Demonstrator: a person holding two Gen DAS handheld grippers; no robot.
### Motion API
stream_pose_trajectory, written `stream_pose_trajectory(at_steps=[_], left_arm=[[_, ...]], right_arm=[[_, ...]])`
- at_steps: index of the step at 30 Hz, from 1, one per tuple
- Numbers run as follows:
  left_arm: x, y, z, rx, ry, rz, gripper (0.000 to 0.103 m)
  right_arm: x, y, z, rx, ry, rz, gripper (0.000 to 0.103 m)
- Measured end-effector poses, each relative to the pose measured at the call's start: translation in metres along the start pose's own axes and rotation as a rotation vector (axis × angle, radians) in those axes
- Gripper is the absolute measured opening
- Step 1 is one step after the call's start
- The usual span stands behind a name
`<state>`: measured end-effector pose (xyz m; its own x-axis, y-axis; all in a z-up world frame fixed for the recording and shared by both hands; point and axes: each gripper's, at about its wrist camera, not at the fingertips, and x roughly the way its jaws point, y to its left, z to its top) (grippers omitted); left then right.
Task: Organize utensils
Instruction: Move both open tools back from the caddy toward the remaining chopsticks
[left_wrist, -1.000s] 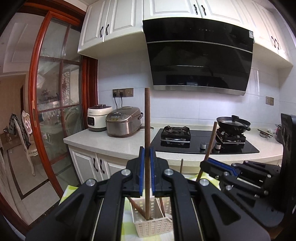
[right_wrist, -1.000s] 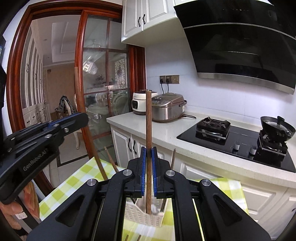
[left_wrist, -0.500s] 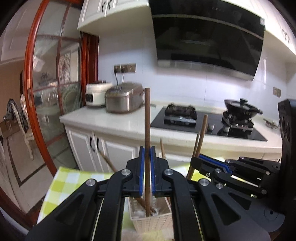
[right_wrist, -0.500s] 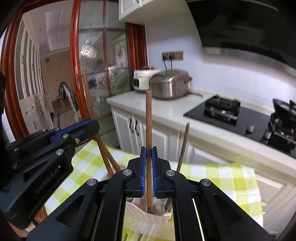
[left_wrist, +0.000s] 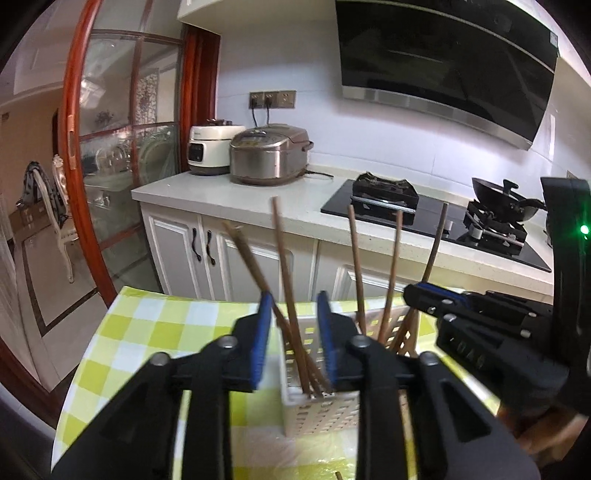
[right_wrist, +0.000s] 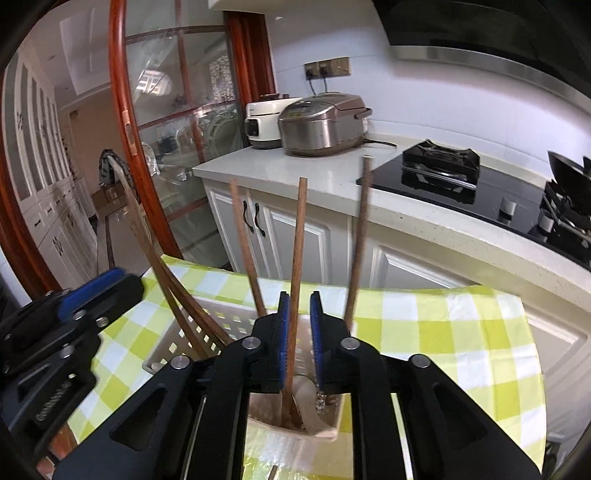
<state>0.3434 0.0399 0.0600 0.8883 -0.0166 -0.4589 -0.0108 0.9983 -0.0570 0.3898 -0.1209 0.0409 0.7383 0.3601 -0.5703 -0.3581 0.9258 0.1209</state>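
A white perforated basket (left_wrist: 317, 410) stands on the yellow-green checked cloth (left_wrist: 147, 332). Several brown wooden chopsticks (left_wrist: 284, 280) stand in it. My left gripper (left_wrist: 293, 332) is open just above the basket, and one chopstick stands loose between its blue pads (left_wrist: 260, 336). In the right wrist view the basket (right_wrist: 173, 343) holds chopsticks too. My right gripper (right_wrist: 297, 332) is open, with a chopstick (right_wrist: 297, 258) standing loose between its pads. Each gripper shows at the edge of the other's view.
A white counter (left_wrist: 303, 195) behind the table carries a steel rice cooker (left_wrist: 269, 155), a white cooker (left_wrist: 210, 149) and a black hob (left_wrist: 424, 225) with a wok (left_wrist: 498, 192). A red-framed glass door (left_wrist: 74, 155) stands at left.
Both grippers have come down to the basket and opened. The chopstick each one gripped now stands free in the basket.
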Motion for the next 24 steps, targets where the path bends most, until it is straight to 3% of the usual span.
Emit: stream_pose_trajectory(at_steps=[3,7,9,11,15,24], left_arm=[[-0.018,0.009,-0.011,-0.025,-0.024,0.02,0.047],[-0.045,0.016,-0.031,-0.041,-0.057,0.058,0.067],[-0.06,0.018,-0.044,-0.052,-0.083,0.086,0.083],[-0.074,0.019,-0.057,-0.062,-0.103,0.107,0.091],[-0.094,0.019,-0.082,-0.048,-0.099,0.108,0.096],[-0.125,0.017,-0.131,-0.039,-0.07,0.098,0.098]], right_arm=[[-0.014,-0.008,-0.006,0.019,-0.023,0.001,0.033],[-0.041,-0.014,-0.023,0.028,-0.051,-0.005,0.035],[-0.05,-0.016,-0.033,0.03,-0.057,-0.013,0.035],[-0.061,-0.015,-0.048,0.033,-0.062,-0.016,0.037],[-0.078,-0.009,-0.083,0.035,-0.067,-0.019,0.044],[-0.094,0.009,-0.148,0.04,-0.023,-0.009,0.044]])
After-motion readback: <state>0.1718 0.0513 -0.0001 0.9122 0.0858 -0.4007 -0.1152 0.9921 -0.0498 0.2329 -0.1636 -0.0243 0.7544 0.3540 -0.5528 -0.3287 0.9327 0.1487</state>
